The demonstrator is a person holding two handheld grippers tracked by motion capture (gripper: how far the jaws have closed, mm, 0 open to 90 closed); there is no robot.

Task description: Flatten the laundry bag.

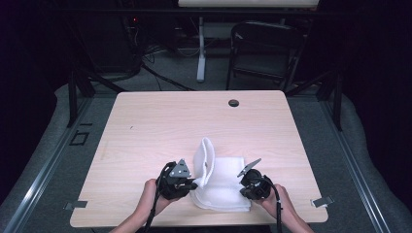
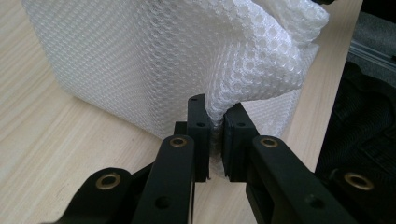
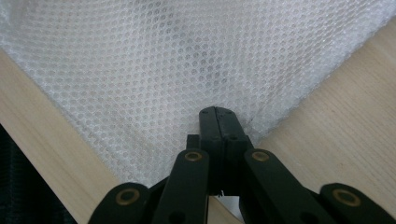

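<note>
At the near edge of the worktop, I work a white mesh cloth with a gripper in each hand. My left gripper is clenched on a bunched fold of the cloth, the fabric pinched between its two black jaws and rising from there in a hump toward the far edge. My right gripper has its jaws pressed fully together at the cloth's edge; whether a layer of mesh is caught between them I cannot tell, since the jaws cover that spot. The cloth lies close to the near edge, a little right of the middle, its right half flat on the wood. No brand, label or writing can be read on the cloth, the grippers or the worktop. My hands hide the near corners of the cloth in the high view, and the room beyond the far edge is too dark to make out beyond a folding chair.
</note>
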